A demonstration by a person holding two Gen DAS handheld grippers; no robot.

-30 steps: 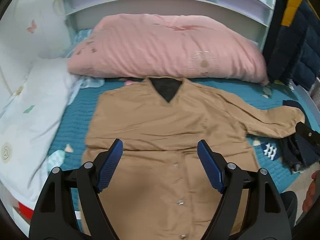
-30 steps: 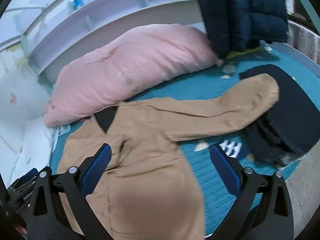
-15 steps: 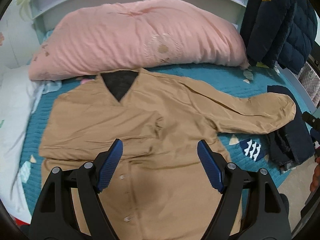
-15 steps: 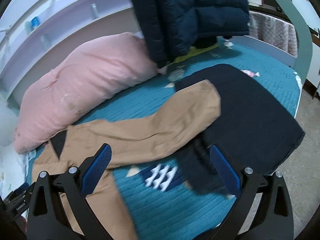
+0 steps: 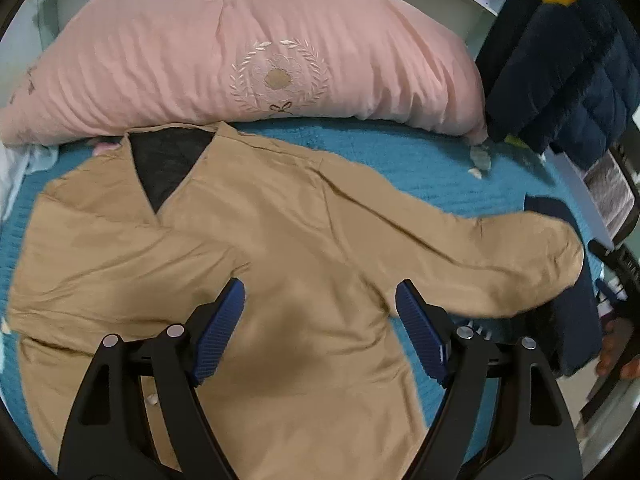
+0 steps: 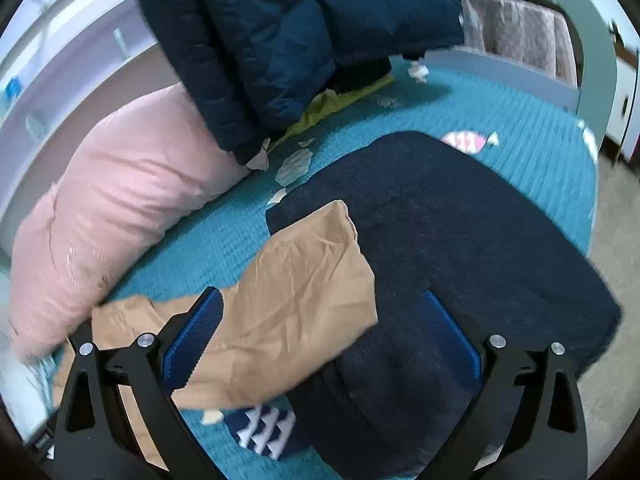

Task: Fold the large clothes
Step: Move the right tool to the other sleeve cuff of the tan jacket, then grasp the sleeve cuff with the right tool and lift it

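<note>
A tan buttoned shirt (image 5: 248,240) lies flat, front up, on the teal bedspread (image 5: 408,152), with a dark lining showing at its V-neck. Its right sleeve (image 5: 500,260) stretches out toward the bed's right side, the cuff resting on a dark navy garment (image 6: 460,240). My left gripper (image 5: 320,312) hovers open above the shirt's chest, nothing between its blue pads. In the right wrist view my right gripper (image 6: 320,320) is open above the sleeve end (image 6: 304,300) and the navy garment, gripping nothing.
A large pink pillow (image 5: 240,48) lies along the back of the bed. A dark blue puffer jacket (image 6: 300,32) hangs at the right rear. A hand (image 5: 618,352) shows at the bed's right edge, beyond which is floor (image 6: 616,300).
Both grippers have swept to the right and come lower. The left view now centres on the shirt's chest and right sleeve; the right view shifted from the shirt body to the sleeve end and navy garment.
</note>
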